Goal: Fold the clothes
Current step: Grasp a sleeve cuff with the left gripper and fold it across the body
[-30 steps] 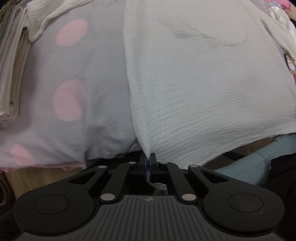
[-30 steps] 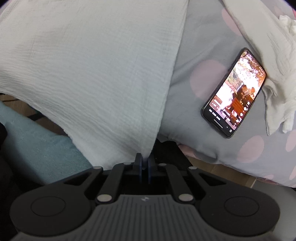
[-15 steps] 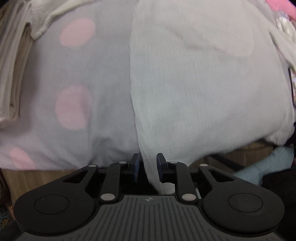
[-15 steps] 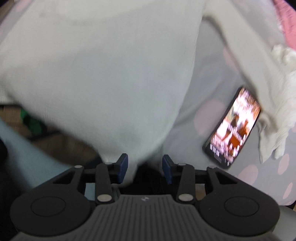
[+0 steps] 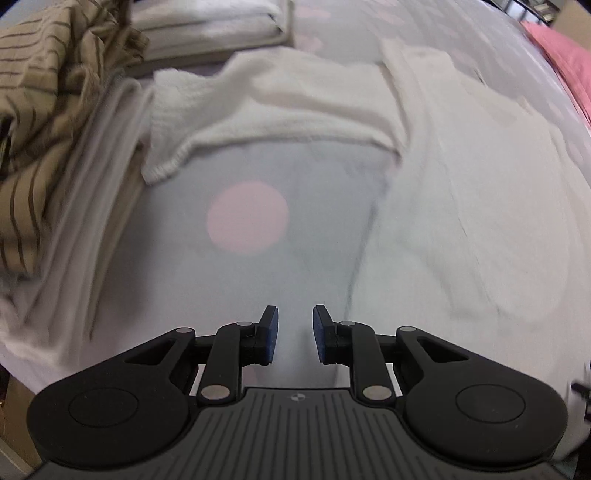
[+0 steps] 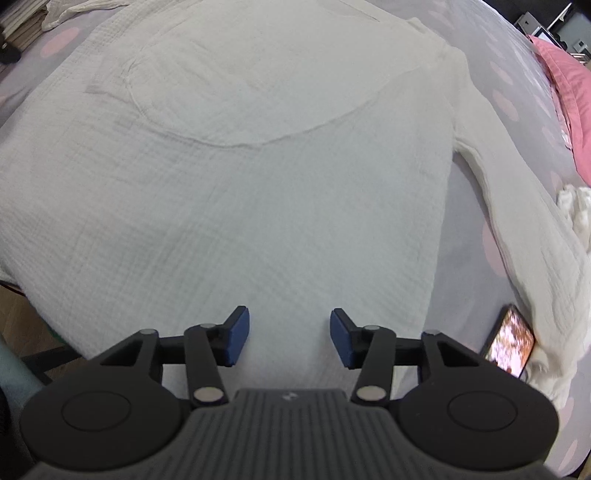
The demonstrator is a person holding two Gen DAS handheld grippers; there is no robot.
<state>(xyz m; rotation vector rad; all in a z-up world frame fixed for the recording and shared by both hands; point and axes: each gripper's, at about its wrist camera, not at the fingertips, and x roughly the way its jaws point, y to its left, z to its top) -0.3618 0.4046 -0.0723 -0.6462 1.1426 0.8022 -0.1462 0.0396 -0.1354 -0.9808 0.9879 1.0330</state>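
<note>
the white crinkled cotton long-sleeved shirt lies spread flat on the grey bedsheet with pink dots, filling most of the right wrist view and the right half of the left wrist view. the right gripper sits at the bottom centre of its view above the shirt's lower part; its jaws are apart and opening, and no fabric is pinched between the blue pads. the left gripper sits at the bottom centre of its view above bare bedsheet, just left of the shirt's side edge; its jaws are spread a little with nothing between them. one sleeve runs down the right side of the right wrist view, ending beside a black smartphone with a lit screen at the lower right. the other sleeve lies across the upper middle of the left wrist view. a brown striped garment is bunched at the upper left there, with folded white cloth at the top. a pink pillow occupies the upper right.
</note>
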